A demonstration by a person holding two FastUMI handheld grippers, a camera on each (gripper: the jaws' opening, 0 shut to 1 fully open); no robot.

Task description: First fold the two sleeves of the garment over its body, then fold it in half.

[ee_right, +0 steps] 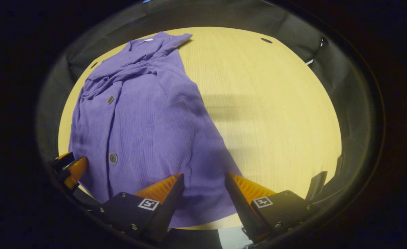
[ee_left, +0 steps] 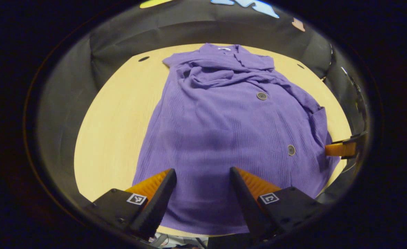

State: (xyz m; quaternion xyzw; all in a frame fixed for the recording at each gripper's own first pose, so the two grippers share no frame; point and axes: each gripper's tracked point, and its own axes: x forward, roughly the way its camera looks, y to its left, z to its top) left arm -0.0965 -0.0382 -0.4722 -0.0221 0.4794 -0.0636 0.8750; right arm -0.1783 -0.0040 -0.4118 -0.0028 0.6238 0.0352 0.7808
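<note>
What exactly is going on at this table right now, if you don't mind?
A person is folding a purple buttoned garment with two handheld grippers. It lies on the wooden table, both sleeves already gathered across its body. The left gripper and right gripper hover open over the hem nearest them, gripping nothing. The fold in half is not yet done.

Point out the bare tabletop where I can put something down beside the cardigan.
The widest free patch is the table between the cardigan and the booth wall, ahead of the right tool. A narrower strip lies on the cardigan's other side, ahead of the left tool. The bunched sleeves near the collar crowd the far middle.
</note>
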